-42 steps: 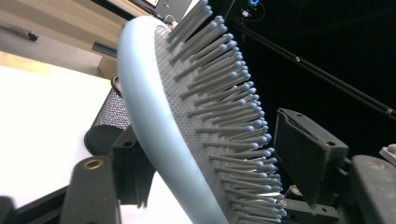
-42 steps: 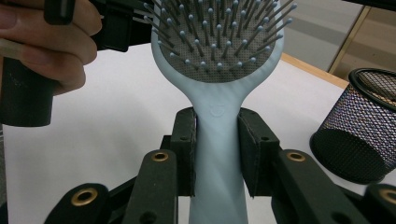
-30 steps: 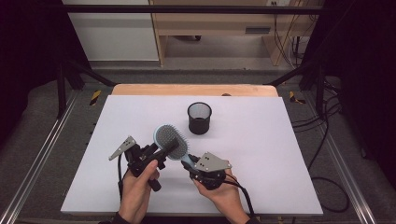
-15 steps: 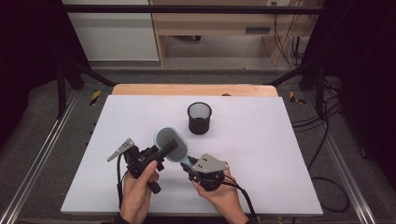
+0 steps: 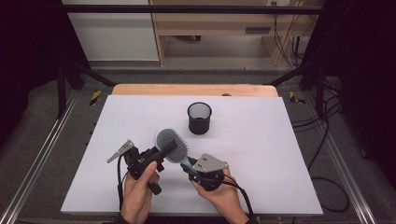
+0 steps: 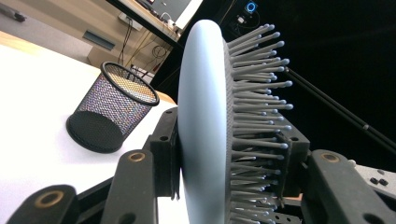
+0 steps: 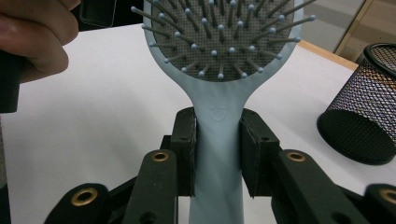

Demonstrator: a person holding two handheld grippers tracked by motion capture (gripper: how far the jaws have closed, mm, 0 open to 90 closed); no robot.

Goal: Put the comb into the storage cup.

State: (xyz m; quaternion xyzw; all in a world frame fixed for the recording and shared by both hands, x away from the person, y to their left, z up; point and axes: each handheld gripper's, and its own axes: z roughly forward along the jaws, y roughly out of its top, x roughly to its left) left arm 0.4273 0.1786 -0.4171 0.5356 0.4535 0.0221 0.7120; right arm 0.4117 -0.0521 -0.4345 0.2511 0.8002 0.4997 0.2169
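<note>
A light blue hairbrush point(image 5: 176, 145) is held above the white table between both grippers. My right gripper point(image 5: 189, 164) is shut on its handle point(image 7: 217, 140), one pad against each side. My left gripper point(image 5: 167, 149) has just been closing its jaws on the brush head point(image 6: 203, 130). One pad now presses the smooth back and the other presses the bristles point(image 6: 254, 140). A black mesh cup point(image 5: 199, 118) stands upright on the table beyond the brush. The same cup point(image 6: 109, 114) shows behind the head in the left gripper view and at the right edge point(image 7: 364, 116) of the right gripper view.
The white table sheet point(image 5: 280, 163) ends in a wooden strip point(image 5: 196, 89) at the back. Metal rails point(image 5: 42, 154) run along both sides, and cables point(image 5: 322, 140) lie on the floor to the right.
The left gripper's jaws have closed onto the brush head. Both hands and the brush have stayed in place.
</note>
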